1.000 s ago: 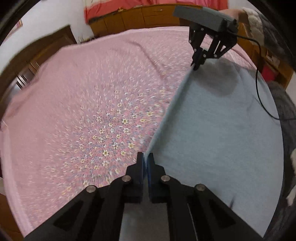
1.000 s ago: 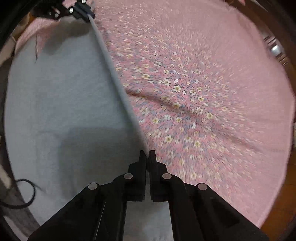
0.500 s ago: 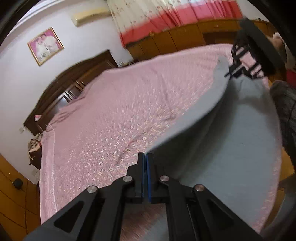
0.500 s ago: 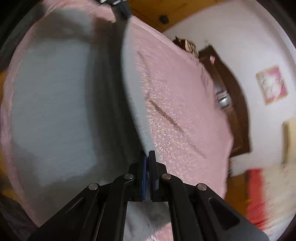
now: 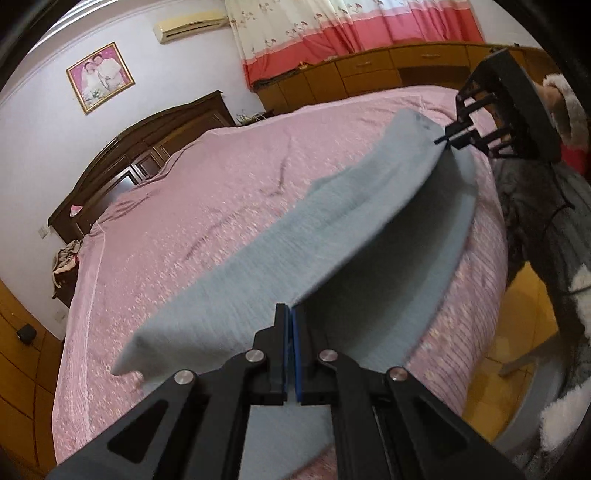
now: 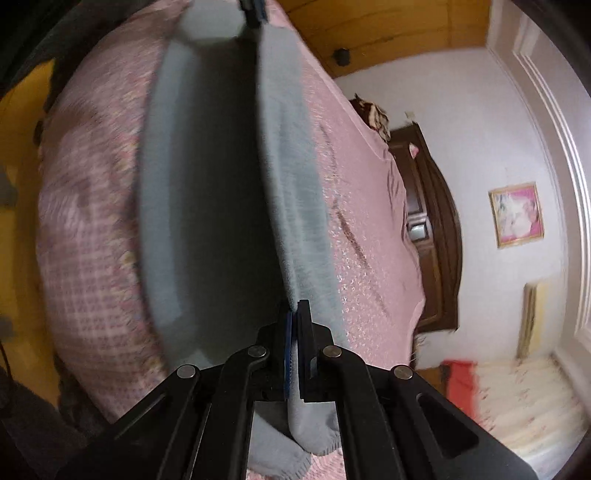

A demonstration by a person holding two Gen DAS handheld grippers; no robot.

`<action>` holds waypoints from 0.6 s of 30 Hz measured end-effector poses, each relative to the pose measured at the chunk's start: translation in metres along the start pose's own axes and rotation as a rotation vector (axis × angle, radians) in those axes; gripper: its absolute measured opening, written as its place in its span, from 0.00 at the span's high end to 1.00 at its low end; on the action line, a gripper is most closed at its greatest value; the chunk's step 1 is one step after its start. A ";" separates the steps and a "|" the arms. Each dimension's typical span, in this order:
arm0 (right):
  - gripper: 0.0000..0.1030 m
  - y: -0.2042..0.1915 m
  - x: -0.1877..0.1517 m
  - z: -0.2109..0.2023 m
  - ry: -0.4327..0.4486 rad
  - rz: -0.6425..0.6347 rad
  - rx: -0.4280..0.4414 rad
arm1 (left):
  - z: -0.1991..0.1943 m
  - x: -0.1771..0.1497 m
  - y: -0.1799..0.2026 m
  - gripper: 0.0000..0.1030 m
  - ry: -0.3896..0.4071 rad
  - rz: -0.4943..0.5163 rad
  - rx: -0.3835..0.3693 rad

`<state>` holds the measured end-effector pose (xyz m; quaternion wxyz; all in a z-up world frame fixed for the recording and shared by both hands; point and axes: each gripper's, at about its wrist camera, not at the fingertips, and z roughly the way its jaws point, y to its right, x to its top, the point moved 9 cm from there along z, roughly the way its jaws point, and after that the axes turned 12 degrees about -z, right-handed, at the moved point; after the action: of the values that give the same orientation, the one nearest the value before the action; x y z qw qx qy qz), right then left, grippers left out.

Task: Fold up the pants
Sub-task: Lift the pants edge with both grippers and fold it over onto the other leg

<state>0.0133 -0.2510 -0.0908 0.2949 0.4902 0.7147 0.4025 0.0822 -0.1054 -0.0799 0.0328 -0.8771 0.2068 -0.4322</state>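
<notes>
Grey pants point(image 5: 325, 240) hang lifted above the pink floral bed point(image 5: 207, 206), stretched by one edge between both grippers and sagging in two layers on either side of that edge. My left gripper point(image 5: 290, 314) is shut on the near end of the edge. At the far end, the right gripper point(image 5: 445, 139) pinches the other end. In the right wrist view the pants point(image 6: 291, 177) run away from my right gripper point(image 6: 295, 314), which is shut on the cloth, up to the left gripper point(image 6: 255, 11) at the top.
A dark wooden headboard point(image 5: 122, 162) and a framed picture point(image 5: 99, 82) lie at the far left. Wooden cabinets point(image 5: 369, 74) and red curtains stand behind the bed. A person's fur-trimmed sleeve point(image 5: 565, 110) and a dark garment are at the right, above yellow floor point(image 5: 509, 332).
Both grippers have risen from the bed with the pants' edge held between them. The cloth, flat a second ago, now hangs in the air in a fold.
</notes>
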 end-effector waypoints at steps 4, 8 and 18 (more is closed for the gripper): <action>0.97 -0.030 -0.001 -0.007 -0.011 -0.089 -0.007 | -0.001 -0.015 0.015 0.98 -0.024 0.004 -0.017; 0.97 -0.041 -0.005 -0.009 -0.003 -0.063 0.032 | -0.005 -0.023 0.018 0.98 -0.016 -0.015 -0.015; 0.97 -0.089 -0.017 -0.042 -0.019 -0.154 0.019 | -0.002 -0.040 0.038 0.98 -0.060 0.054 -0.019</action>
<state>-0.0563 -0.2961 -0.1465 0.3271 0.4403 0.7513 0.3669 0.0465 -0.1246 -0.1178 0.0424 -0.8840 0.2332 -0.4030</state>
